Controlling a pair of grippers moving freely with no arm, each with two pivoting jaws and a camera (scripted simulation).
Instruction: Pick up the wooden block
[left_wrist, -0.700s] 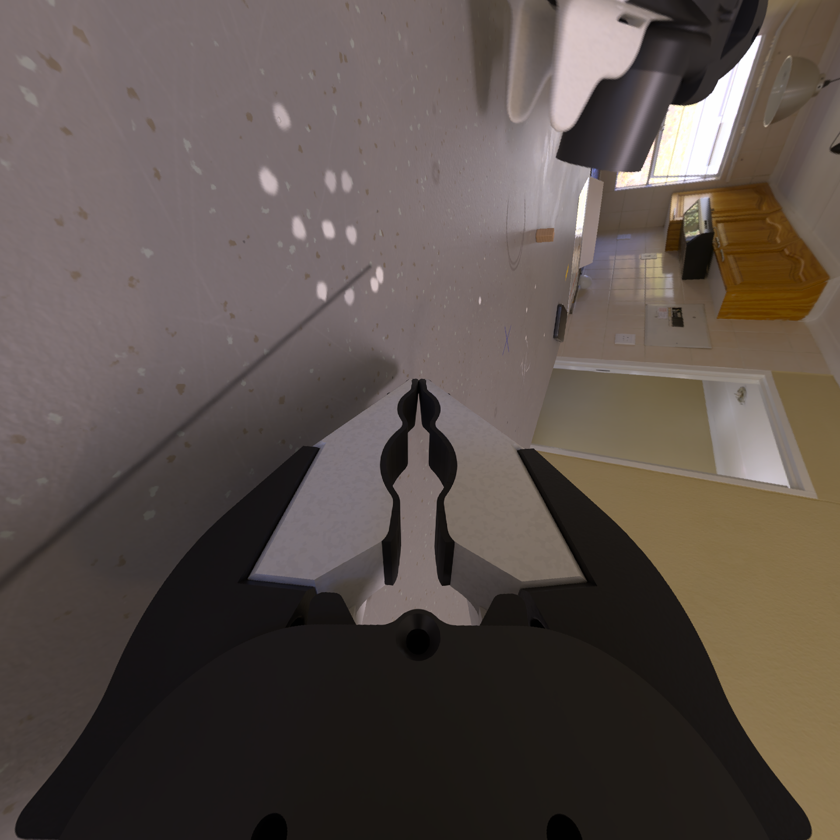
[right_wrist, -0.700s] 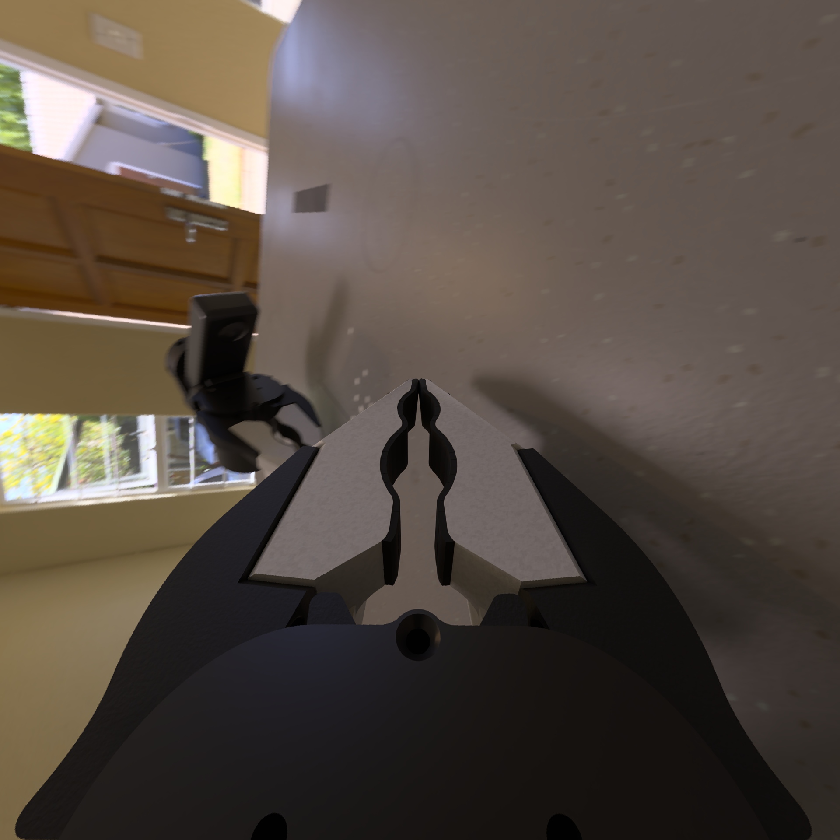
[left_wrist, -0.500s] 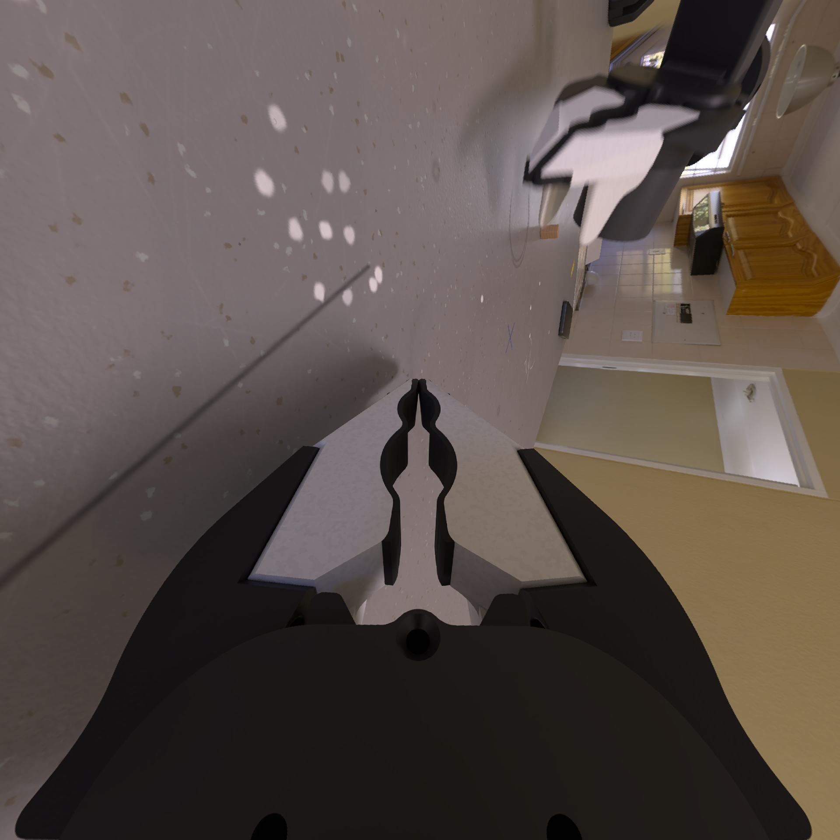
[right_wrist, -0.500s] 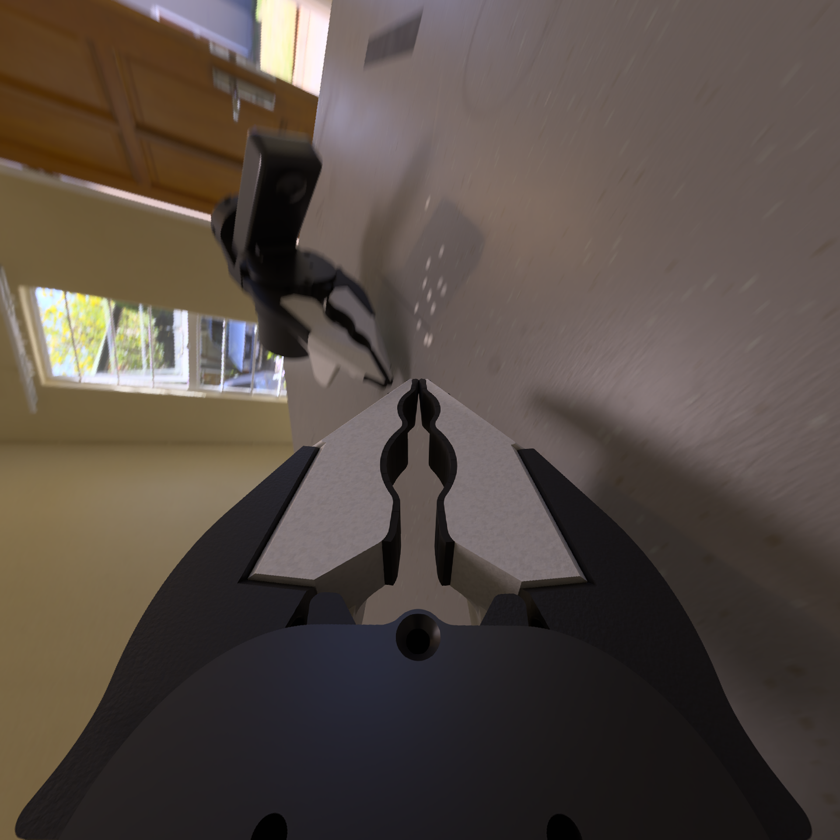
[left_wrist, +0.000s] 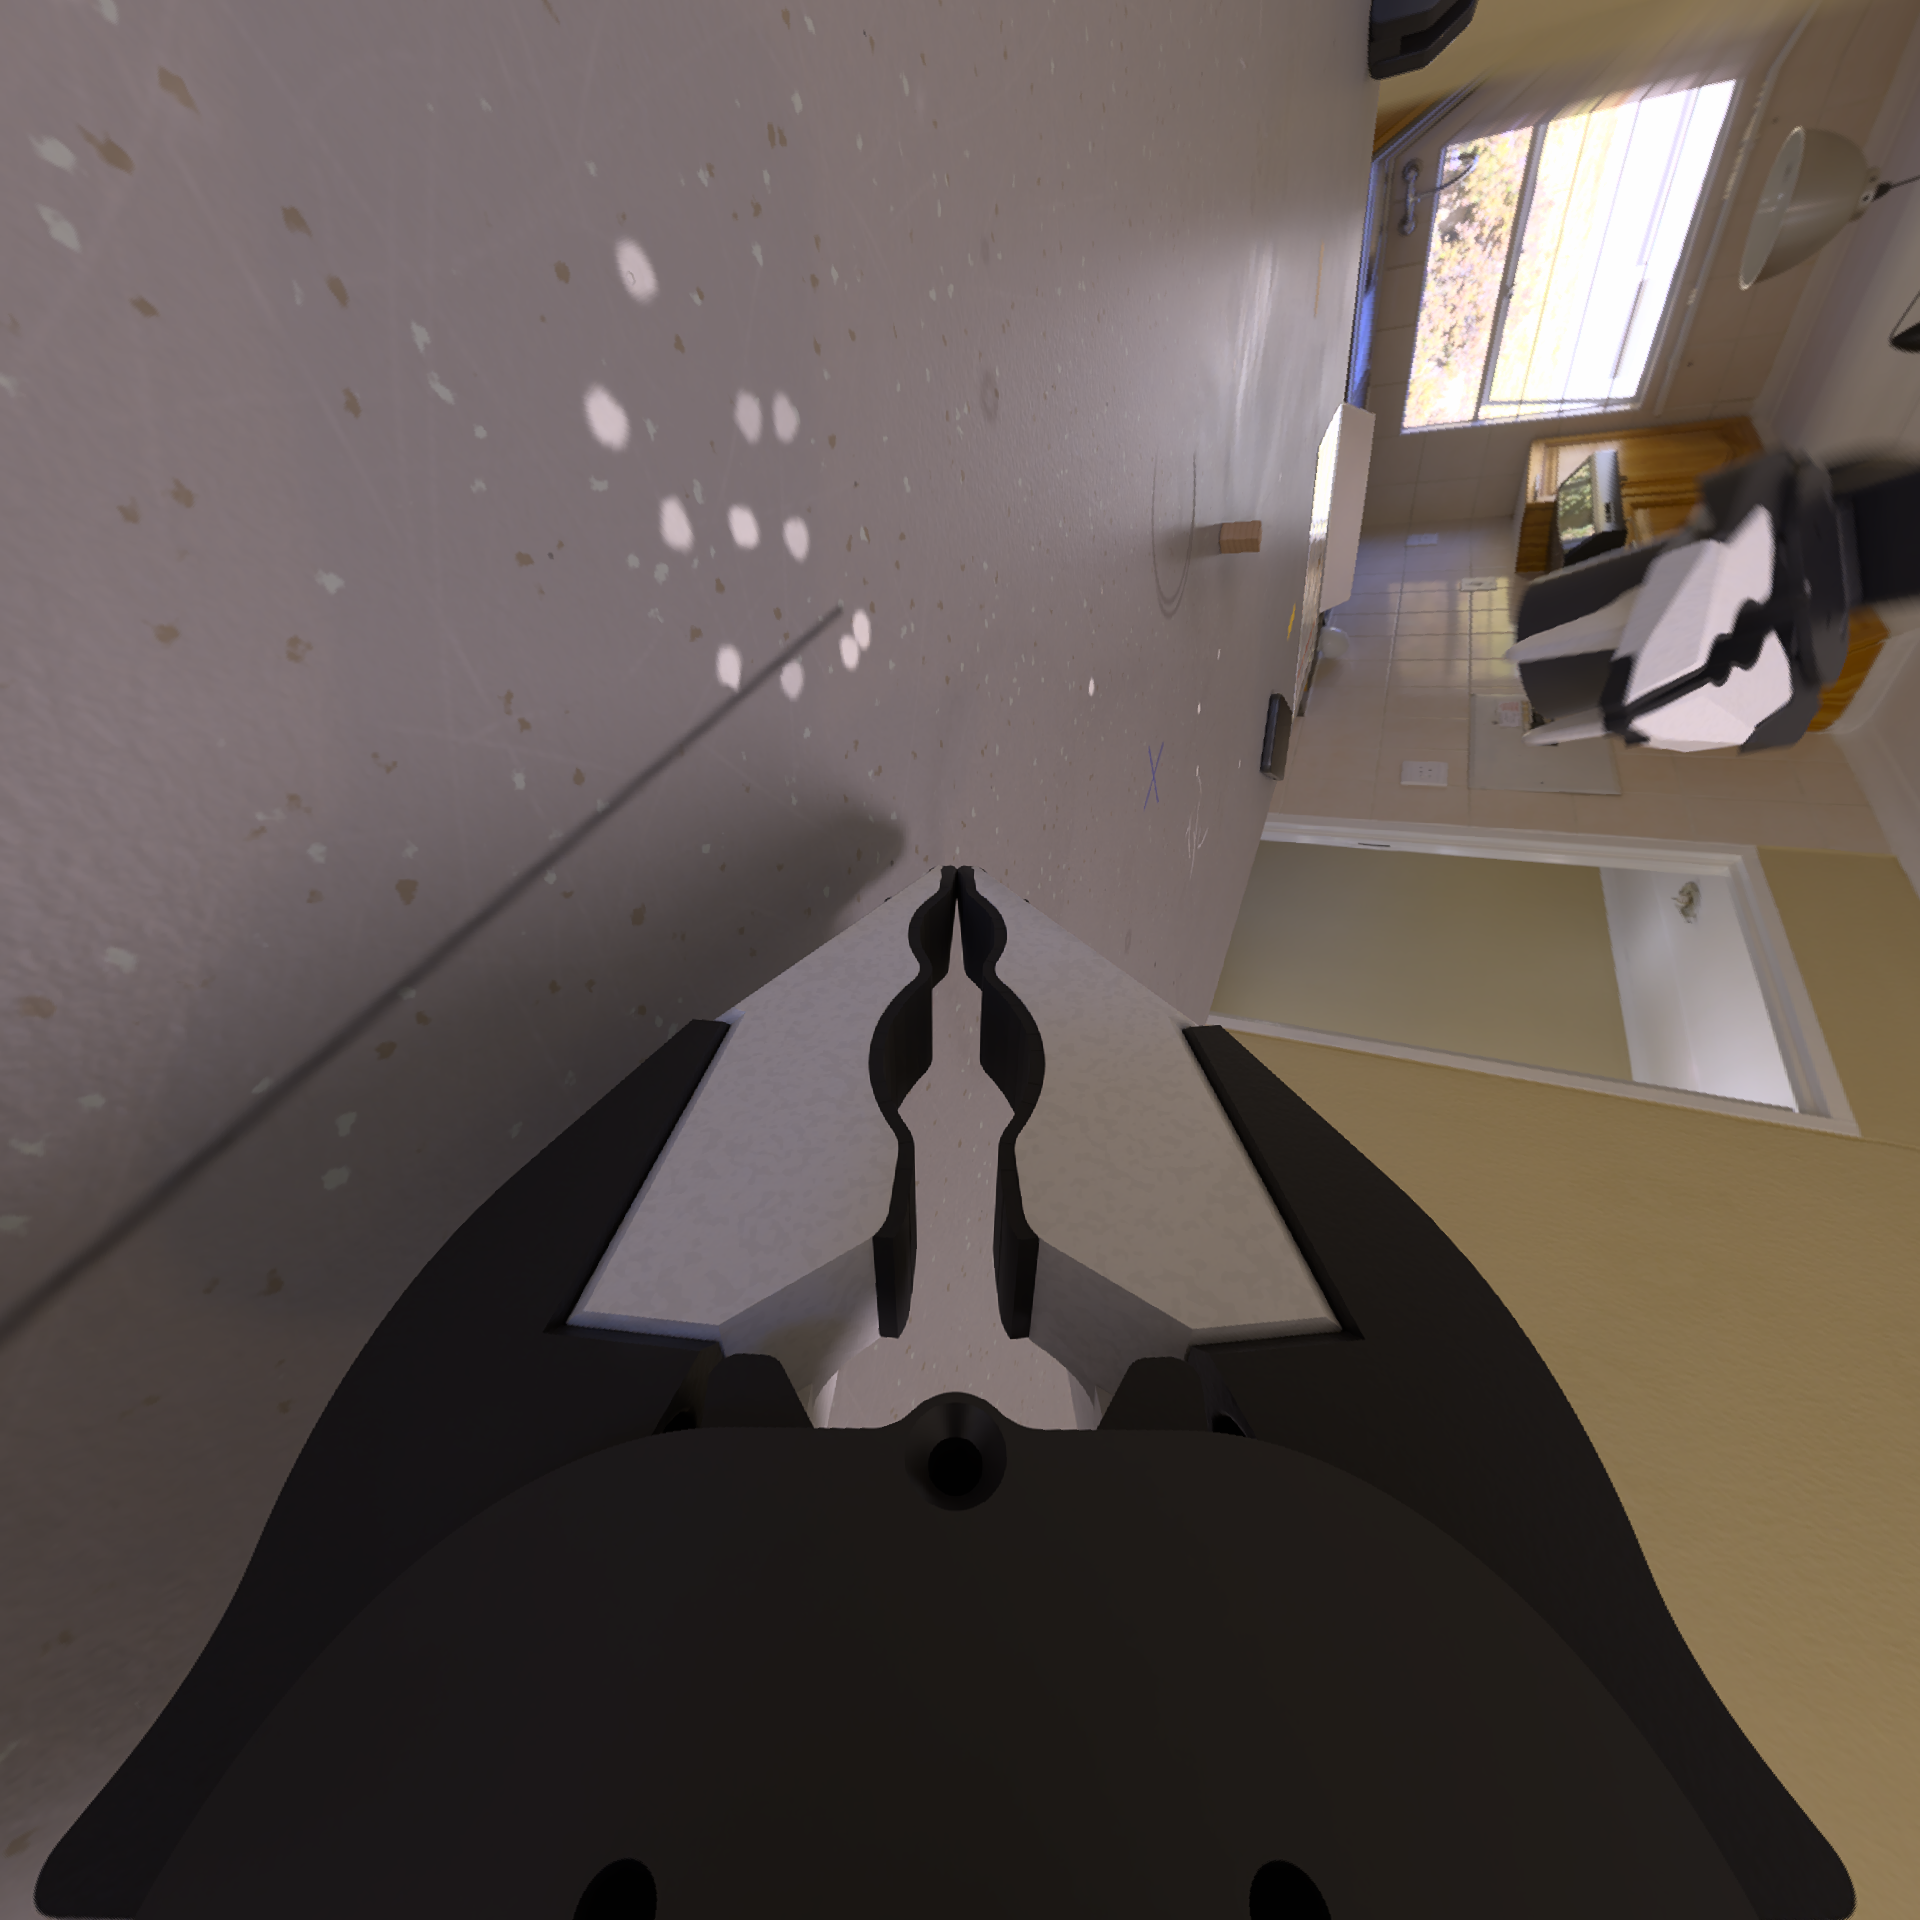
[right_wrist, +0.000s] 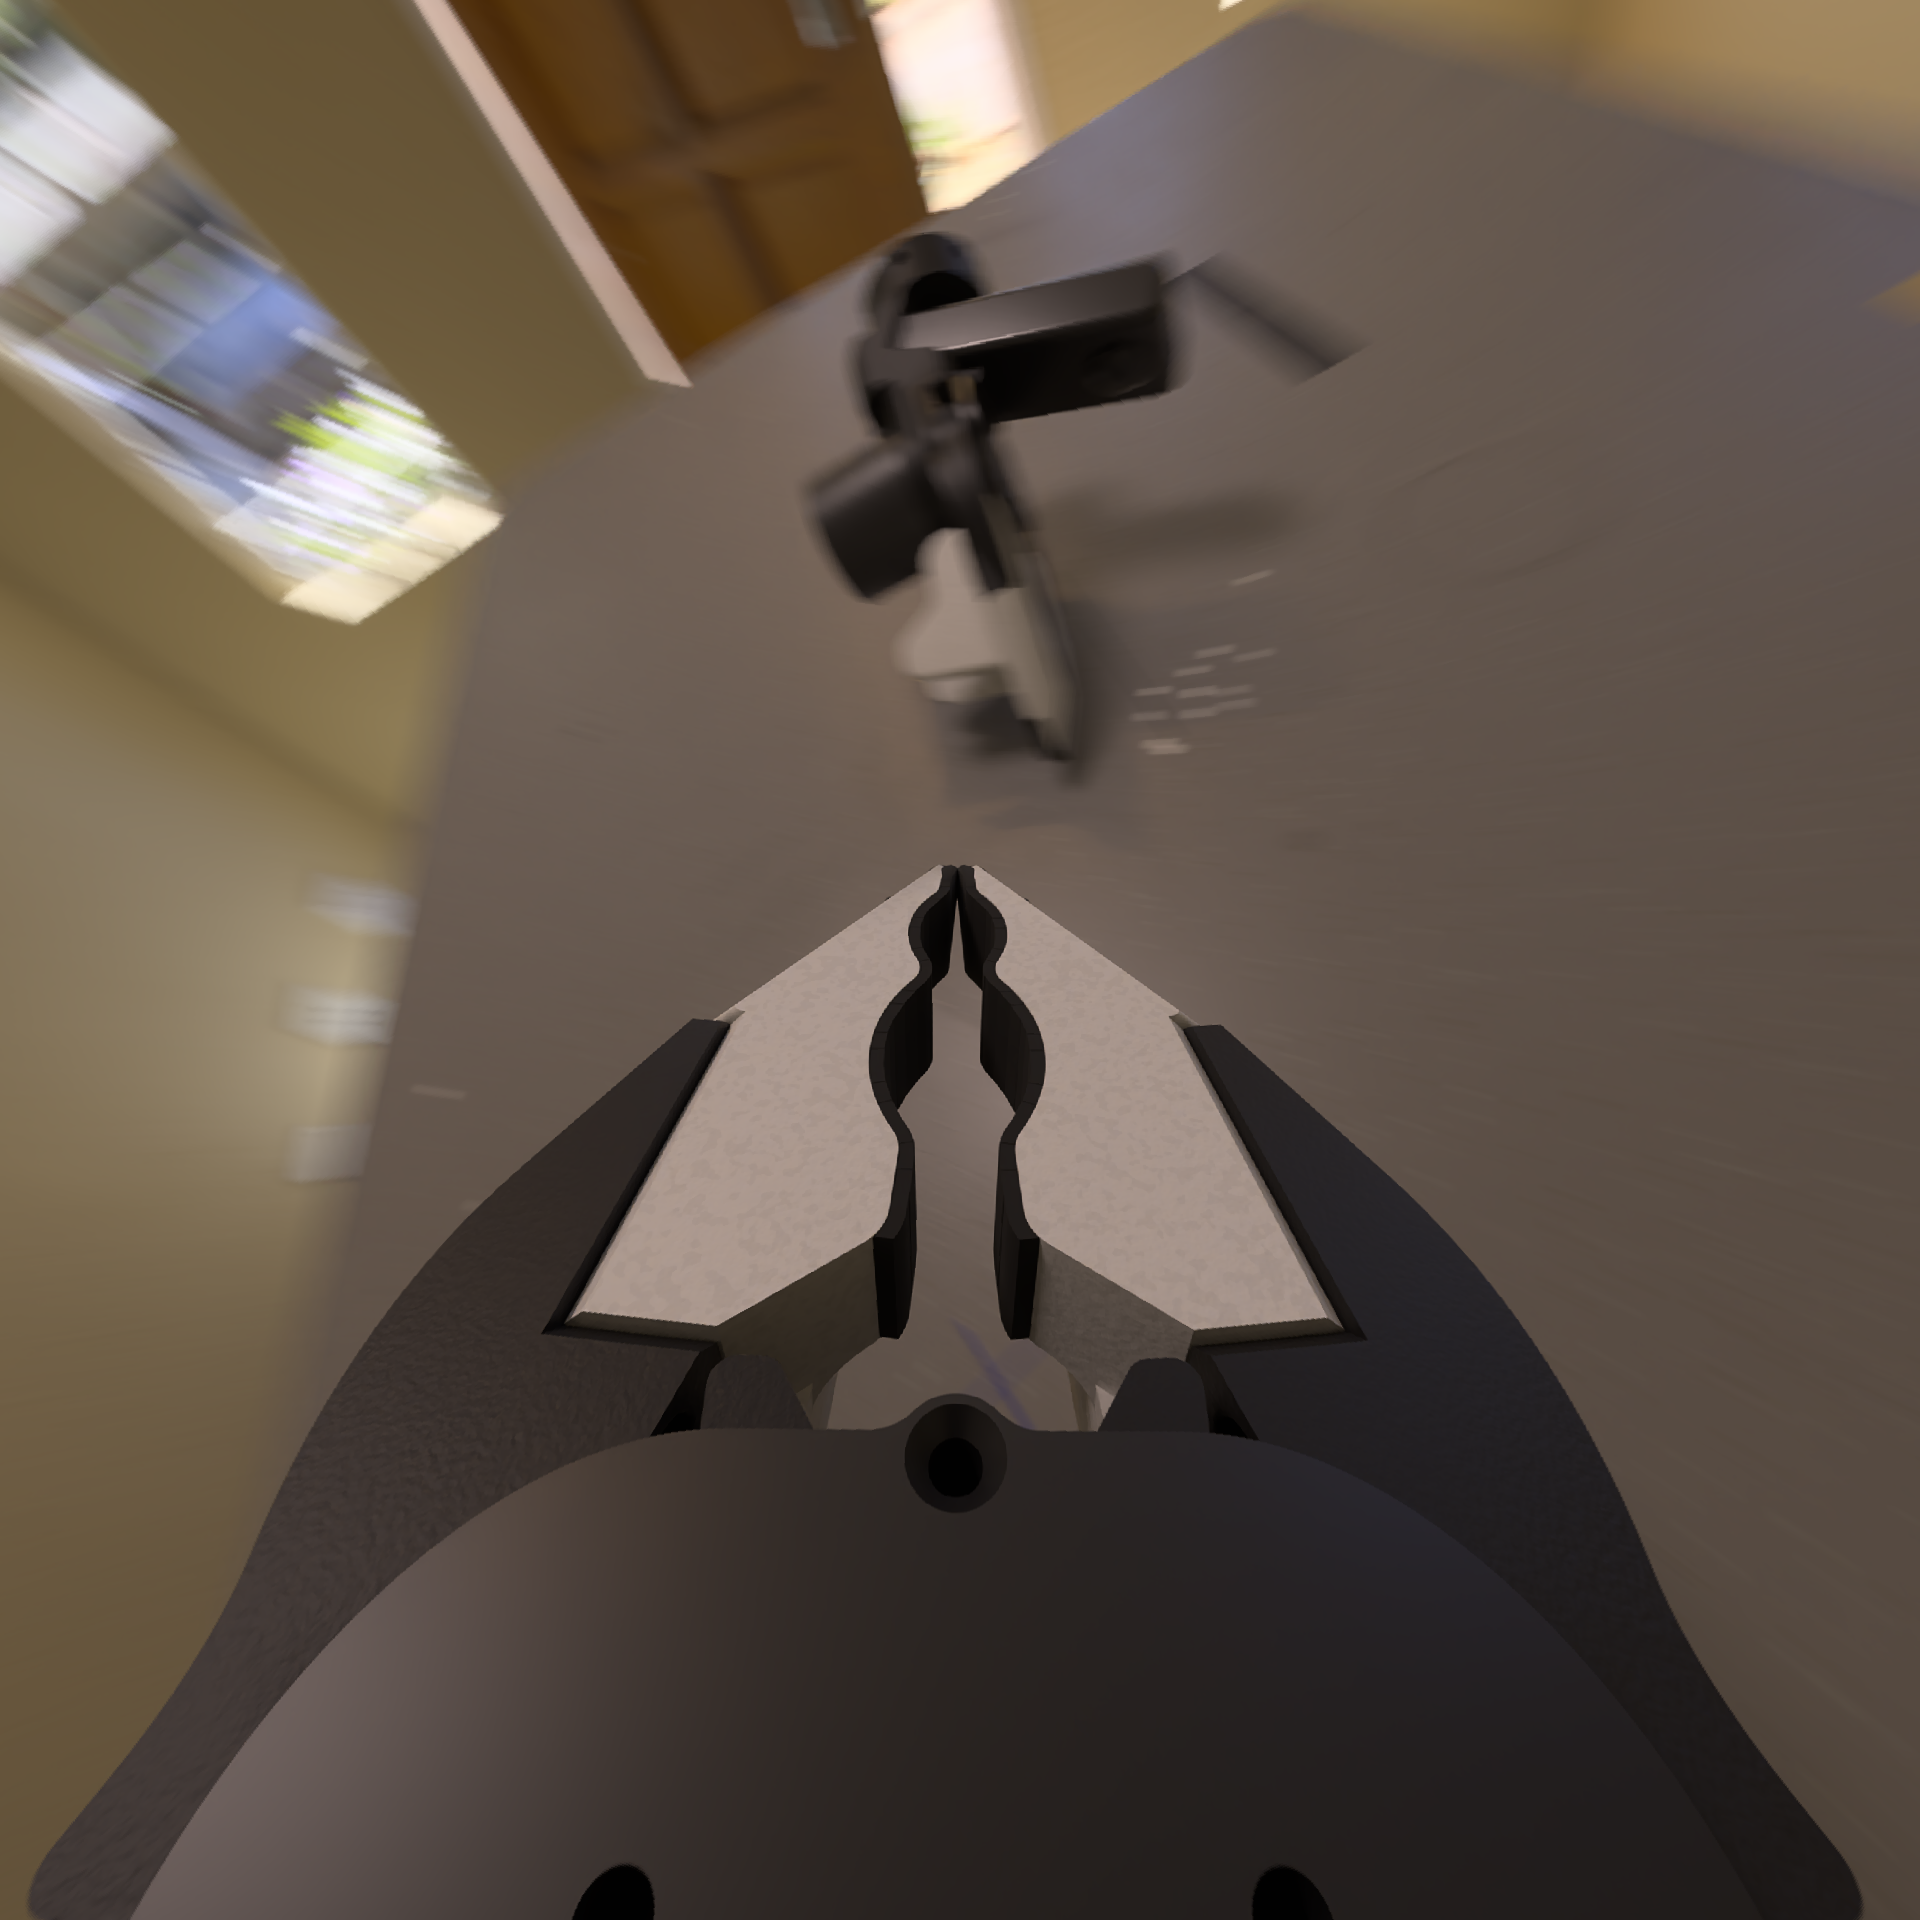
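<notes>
The wooden block (left_wrist: 1240, 537) is a small tan cube far off on the speckled grey table (left_wrist: 416, 416), beside a faint drawn circle. My left gripper (left_wrist: 956, 875) is shut and empty, low over the table and well short of the block. My right gripper (right_wrist: 956, 875) is shut and empty above the table. It also shows blurred in the left wrist view (left_wrist: 1683, 665), off the table's side. The left gripper shows blurred in the right wrist view (right_wrist: 987, 520). I do not make out the block in the right wrist view.
A thin dark line (left_wrist: 416, 987) crosses the table. A white box (left_wrist: 1340, 499) and a small dark object (left_wrist: 1274, 722) sit at the table's far edge. A blue cross mark (left_wrist: 1153, 774) is on the surface. Cabinets and a window lie beyond.
The right gripper has swung fast, from the top of the left wrist view down to its right side. Its own view has rolled and blurred. The left gripper has stayed still.
</notes>
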